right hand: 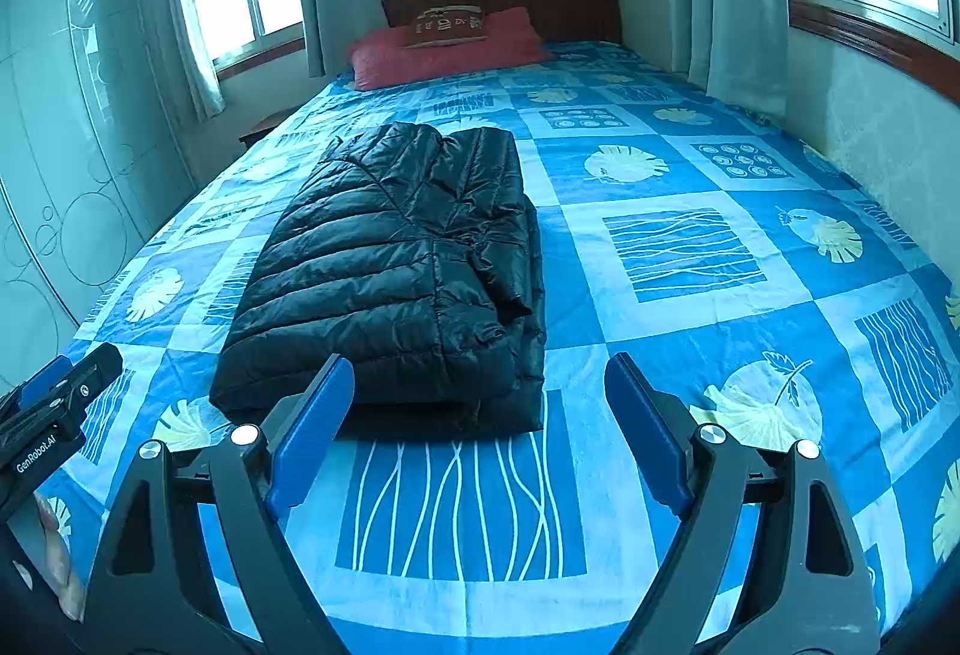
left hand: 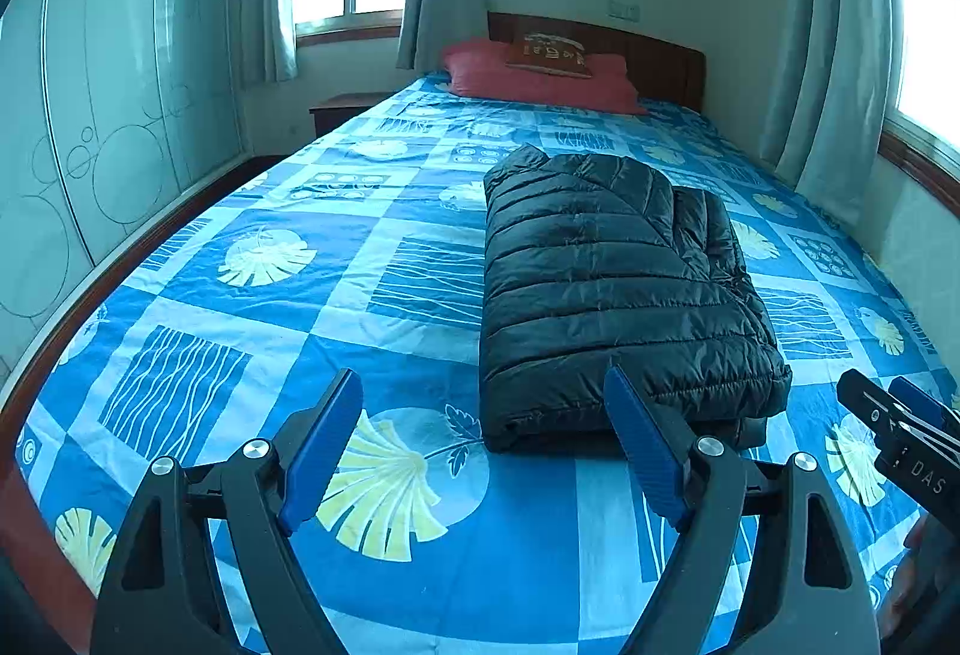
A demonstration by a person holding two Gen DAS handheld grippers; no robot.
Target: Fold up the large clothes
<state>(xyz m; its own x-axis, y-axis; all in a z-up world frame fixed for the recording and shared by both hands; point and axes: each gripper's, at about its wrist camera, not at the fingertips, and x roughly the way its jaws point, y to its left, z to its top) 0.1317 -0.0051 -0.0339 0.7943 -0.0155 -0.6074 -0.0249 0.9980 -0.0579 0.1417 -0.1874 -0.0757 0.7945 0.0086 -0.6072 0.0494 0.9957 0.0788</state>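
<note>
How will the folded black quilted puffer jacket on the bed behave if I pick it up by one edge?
The folded black quilted puffer jacket is soft and layered, so it would probably sag and unfold. Its glossy shell looks slippery, so the layers may slide apart. The puffy quilting suggests it is light for its bulk. Both the left gripper and right gripper stand open, clear of it.

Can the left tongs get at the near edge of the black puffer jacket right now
Probably yes. The left tongs are open and empty, above the bedspread, with the folded jacket just ahead; nothing lies between them.
</note>
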